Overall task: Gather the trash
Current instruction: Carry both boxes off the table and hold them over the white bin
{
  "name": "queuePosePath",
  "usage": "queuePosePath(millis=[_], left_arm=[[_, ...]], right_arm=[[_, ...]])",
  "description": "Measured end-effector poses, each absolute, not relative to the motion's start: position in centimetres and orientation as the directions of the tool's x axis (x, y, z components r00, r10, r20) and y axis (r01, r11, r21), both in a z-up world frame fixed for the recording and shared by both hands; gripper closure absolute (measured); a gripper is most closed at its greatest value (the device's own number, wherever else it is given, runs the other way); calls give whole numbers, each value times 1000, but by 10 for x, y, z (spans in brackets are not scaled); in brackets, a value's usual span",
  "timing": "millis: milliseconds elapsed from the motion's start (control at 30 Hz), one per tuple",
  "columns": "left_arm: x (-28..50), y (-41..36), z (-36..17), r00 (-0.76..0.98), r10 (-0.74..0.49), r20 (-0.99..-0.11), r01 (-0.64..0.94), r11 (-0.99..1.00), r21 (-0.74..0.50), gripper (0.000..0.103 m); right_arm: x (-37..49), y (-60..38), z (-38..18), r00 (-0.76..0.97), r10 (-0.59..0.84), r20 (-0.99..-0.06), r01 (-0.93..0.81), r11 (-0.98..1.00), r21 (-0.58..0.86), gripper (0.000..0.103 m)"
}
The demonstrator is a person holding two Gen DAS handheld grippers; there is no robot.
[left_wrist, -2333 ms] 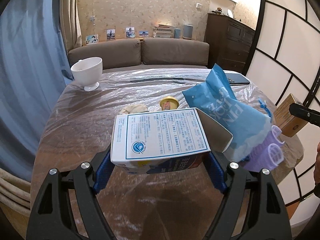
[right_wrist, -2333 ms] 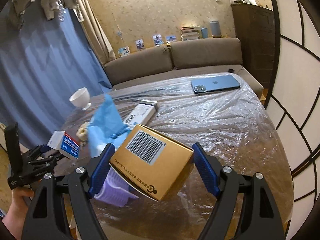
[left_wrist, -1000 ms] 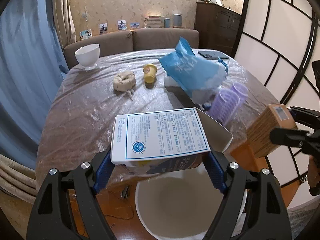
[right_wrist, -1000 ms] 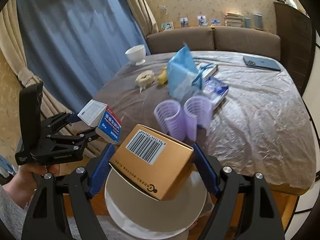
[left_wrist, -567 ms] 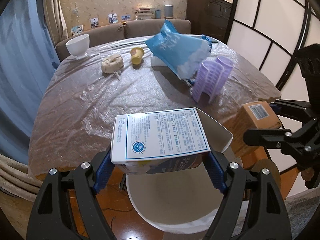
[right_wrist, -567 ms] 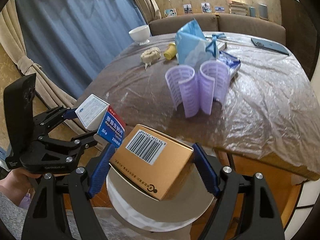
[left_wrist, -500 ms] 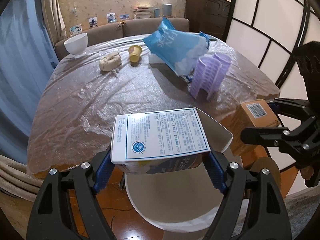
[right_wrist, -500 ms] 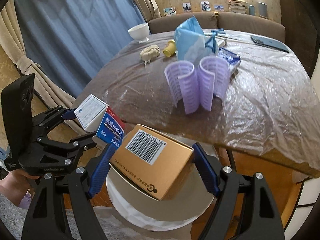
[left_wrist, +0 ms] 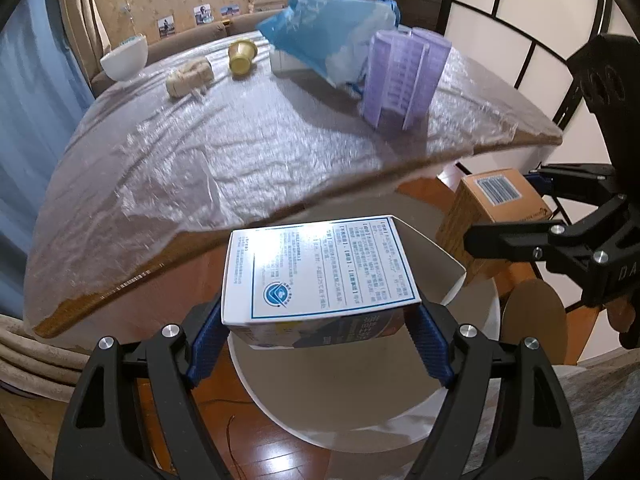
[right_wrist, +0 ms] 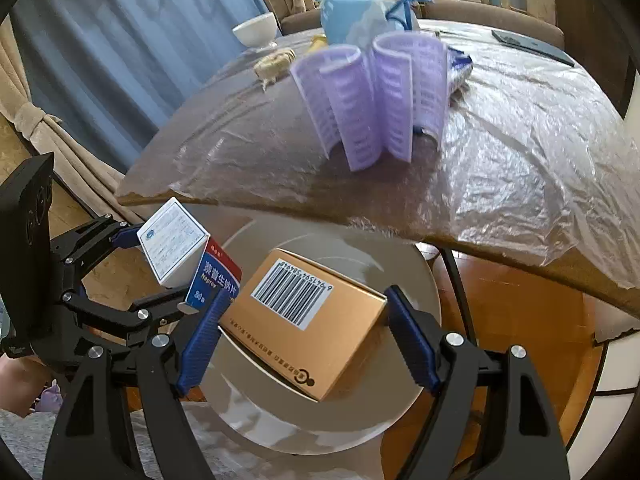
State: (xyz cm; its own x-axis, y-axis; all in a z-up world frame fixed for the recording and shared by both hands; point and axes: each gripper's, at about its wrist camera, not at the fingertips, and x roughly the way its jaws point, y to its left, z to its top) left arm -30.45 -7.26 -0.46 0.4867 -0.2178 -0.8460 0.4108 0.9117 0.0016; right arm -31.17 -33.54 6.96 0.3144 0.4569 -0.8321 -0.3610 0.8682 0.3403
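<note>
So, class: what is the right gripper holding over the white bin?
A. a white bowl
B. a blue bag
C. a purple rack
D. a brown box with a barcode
D: the right gripper is clamped on the brown barcode box above the white bin.

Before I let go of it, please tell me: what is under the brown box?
Under the brown box, held by the right tongs, is the open white bin. Its inner wall looks bare; the box hides the bottom.
</note>
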Motion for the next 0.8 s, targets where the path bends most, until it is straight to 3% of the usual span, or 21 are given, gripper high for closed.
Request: queuePosePath(millis=[800], left_arm=[[-314, -73, -52, 406, -165, -899, 420, 907, 23, 22]], right_arm=[[-310, -332, 25, 255, 393, -883, -319, 897, 307, 25]])
